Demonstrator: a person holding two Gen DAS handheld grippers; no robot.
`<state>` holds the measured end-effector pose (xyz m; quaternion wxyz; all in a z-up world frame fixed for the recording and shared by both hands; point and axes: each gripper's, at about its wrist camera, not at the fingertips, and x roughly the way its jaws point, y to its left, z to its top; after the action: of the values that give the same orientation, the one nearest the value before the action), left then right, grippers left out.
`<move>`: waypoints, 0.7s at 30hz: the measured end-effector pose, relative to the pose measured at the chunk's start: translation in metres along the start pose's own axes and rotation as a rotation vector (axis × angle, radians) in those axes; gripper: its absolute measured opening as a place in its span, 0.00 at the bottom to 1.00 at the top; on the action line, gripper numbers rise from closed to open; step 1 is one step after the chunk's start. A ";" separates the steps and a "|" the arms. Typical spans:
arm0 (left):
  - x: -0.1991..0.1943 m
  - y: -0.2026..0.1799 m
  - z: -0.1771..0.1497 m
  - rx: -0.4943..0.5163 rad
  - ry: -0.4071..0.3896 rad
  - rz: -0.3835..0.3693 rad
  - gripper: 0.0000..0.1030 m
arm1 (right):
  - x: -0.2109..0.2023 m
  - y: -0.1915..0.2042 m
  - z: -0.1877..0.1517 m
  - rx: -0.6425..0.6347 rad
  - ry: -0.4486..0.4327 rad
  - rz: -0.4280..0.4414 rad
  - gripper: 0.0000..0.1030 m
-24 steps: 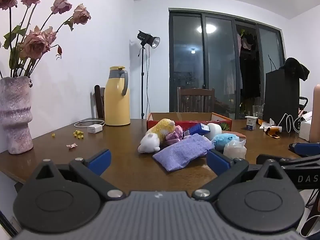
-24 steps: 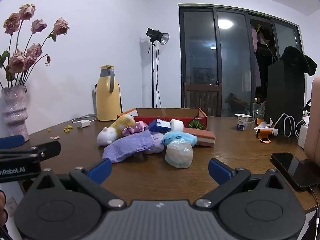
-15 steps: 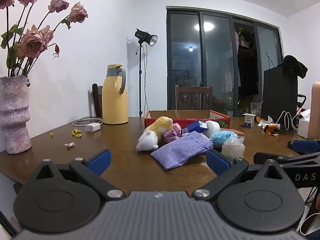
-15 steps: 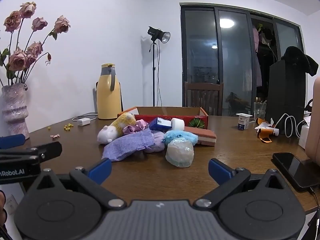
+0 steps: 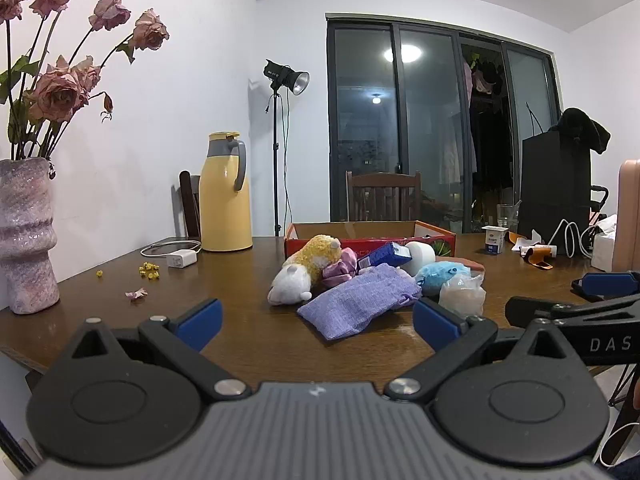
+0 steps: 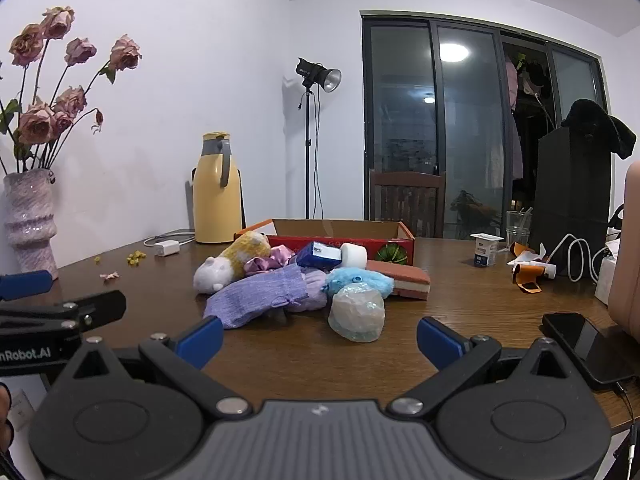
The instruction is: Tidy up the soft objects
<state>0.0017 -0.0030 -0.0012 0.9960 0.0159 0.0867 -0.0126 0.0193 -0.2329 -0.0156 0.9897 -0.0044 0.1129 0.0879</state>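
Here, left gripper [image 5: 316, 322] and right gripper [image 6: 320, 340] both spread wide, holding nothing, near soft toys [image 5: 306, 268] heaped on table [image 5: 248, 344].

pouch [image 5: 358, 307]: lilac, woven
plush toy [image 5: 306, 268]: yellow and white
fluffy toy [image 6: 358, 280]: light blue
box [image 6: 340, 238]: red
counter [image 6: 460, 304]: dark brown wood

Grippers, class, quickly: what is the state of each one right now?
Left gripper: open, holding nothing.
Right gripper: open, holding nothing.

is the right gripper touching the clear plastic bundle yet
Apart. The right wrist view shows bare table between the open right gripper and the clear plastic bundle, which sits ahead of its fingertips.
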 end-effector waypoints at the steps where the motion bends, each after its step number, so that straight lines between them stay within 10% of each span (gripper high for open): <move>1: 0.000 0.000 0.000 0.000 0.000 0.001 1.00 | 0.000 0.000 0.000 0.001 0.000 0.000 1.00; 21: 0.000 0.000 0.000 0.001 0.001 -0.001 1.00 | 0.000 -0.001 0.000 -0.001 -0.004 0.005 1.00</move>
<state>0.0020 -0.0034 -0.0010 0.9960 0.0162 0.0870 -0.0132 0.0195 -0.2335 -0.0157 0.9897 -0.0046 0.1108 0.0906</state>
